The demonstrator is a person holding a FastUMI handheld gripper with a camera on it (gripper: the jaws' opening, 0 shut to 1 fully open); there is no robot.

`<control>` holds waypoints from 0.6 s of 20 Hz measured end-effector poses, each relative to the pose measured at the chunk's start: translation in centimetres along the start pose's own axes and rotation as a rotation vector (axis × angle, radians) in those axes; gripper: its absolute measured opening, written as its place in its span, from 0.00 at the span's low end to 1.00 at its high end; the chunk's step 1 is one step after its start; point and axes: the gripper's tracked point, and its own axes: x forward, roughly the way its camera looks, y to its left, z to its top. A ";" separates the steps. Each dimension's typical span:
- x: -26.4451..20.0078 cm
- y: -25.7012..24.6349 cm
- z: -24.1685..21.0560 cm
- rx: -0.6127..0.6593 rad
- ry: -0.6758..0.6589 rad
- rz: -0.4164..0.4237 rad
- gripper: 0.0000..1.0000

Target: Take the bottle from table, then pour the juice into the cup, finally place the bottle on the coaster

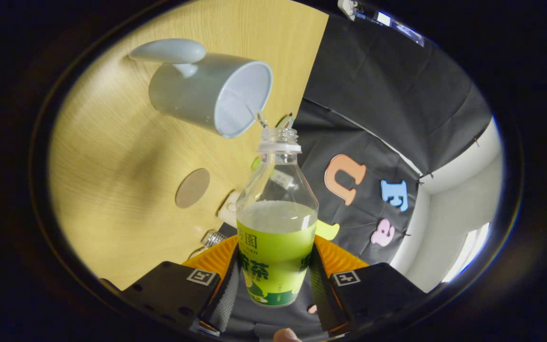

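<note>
My gripper (273, 280) is shut on a clear, uncapped bottle (276, 223) with a green label, both fingers pressing its lower body. The whole view is rolled, so the wooden table (112, 156) stands like a wall beside the bottle. Pale juice fills the bottle to about halfway, level just above the label. The bottle's open mouth (279, 135) sits right next to the rim of a light grey cup (207, 92) with a handle, which stands on the table. A round brown coaster (193, 188) lies flat on the table between the cup and my fingers.
The table's edge (309, 71) runs just beyond the cup and the bottle's neck, with the black booth wall (387, 85) behind it. A small white object (228, 209) and a metallic piece (212, 237) lie on the table near my left finger.
</note>
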 end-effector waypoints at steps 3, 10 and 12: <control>-0.2 -0.4 0.2 -0.020 -0.006 -0.011 0.75; -0.1 -1.3 0.2 -0.067 -0.006 -0.031 0.74; -0.1 -1.5 0.3 -0.079 -0.007 -0.035 0.74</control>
